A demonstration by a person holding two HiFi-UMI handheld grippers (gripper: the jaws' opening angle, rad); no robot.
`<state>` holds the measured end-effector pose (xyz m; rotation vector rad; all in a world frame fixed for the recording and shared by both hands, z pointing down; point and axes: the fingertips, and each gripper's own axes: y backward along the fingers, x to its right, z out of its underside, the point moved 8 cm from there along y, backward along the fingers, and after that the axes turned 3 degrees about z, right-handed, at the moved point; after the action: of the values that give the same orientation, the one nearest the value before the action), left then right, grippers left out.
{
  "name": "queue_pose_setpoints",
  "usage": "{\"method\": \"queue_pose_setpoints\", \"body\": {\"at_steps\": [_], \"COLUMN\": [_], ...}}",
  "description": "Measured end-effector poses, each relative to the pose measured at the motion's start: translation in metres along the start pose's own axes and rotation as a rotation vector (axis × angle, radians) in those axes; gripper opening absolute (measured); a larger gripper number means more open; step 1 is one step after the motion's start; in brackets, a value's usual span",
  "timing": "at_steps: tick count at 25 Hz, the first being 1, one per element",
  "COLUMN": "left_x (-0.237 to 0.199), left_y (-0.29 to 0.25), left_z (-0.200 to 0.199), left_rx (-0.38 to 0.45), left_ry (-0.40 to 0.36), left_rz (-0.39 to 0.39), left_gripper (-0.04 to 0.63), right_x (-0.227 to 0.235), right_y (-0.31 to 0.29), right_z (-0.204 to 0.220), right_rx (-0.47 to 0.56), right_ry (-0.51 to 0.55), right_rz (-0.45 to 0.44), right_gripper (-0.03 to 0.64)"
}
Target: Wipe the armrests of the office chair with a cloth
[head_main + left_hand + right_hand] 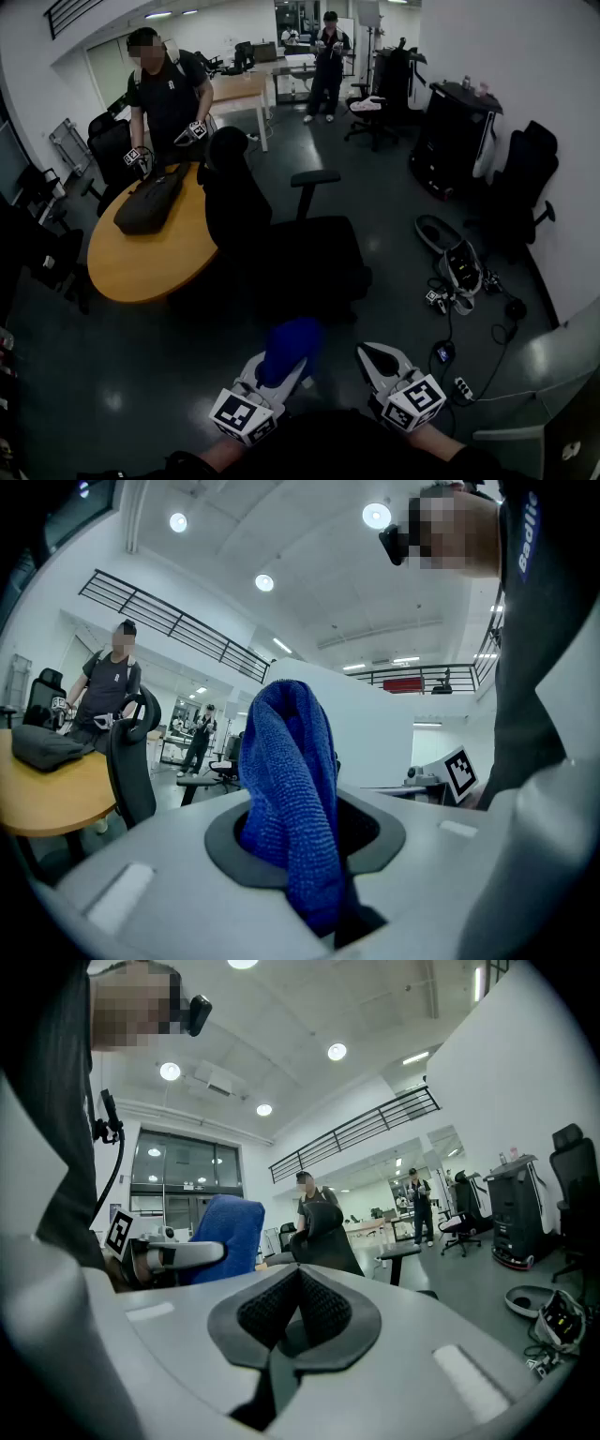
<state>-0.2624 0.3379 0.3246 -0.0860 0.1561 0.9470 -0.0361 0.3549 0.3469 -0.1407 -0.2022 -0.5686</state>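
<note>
The black office chair [281, 239] stands in the middle of the floor, its back toward the round table, one armrest [316, 176] raised on its far right side. My left gripper [277, 367] is low in the head view, short of the chair, shut on a blue cloth [292, 345]. The left gripper view has the cloth [292, 799] bunched upright between the jaws. My right gripper [374, 355] hovers beside it, shut with nothing held; its black pads [323, 1307] meet. The right gripper view also catches the cloth [225, 1237] and the chair [323, 1237].
A round wooden table [141, 267] with a black bag [150, 199] stands left of the chair. One person [167, 94] with grippers is behind it, another person [328, 61] stands far back. Shoes and cables [459, 272] litter the floor at right, by dark chairs [520, 187].
</note>
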Motion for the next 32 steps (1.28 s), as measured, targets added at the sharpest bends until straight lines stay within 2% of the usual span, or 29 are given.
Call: {"method": "queue_pose_setpoints", "body": {"at_steps": [6, 13, 23, 32], "left_x": [0.008, 0.01, 0.014, 0.014], "left_y": [0.005, 0.008, 0.017, 0.014], "left_z": [-0.002, -0.002, -0.003, -0.002], "left_rx": [-0.041, -0.026, -0.017, -0.022], "left_ry": [0.021, 0.018, 0.011, 0.024], "left_rz": [-0.006, -0.019, -0.043, -0.031], "left_gripper": [0.123, 0.123, 0.123, 0.123], "right_x": [-0.003, -0.001, -0.006, -0.006], "right_y": [0.007, 0.004, 0.003, 0.007], "right_z": [0.007, 0.006, 0.008, 0.009], "right_rx": [-0.024, -0.026, -0.018, -0.03], "right_ry": [-0.014, -0.051, -0.037, -0.042], "right_rz": [-0.006, -0.027, -0.051, -0.026], "right_gripper": [0.003, 0.003, 0.004, 0.004]}}
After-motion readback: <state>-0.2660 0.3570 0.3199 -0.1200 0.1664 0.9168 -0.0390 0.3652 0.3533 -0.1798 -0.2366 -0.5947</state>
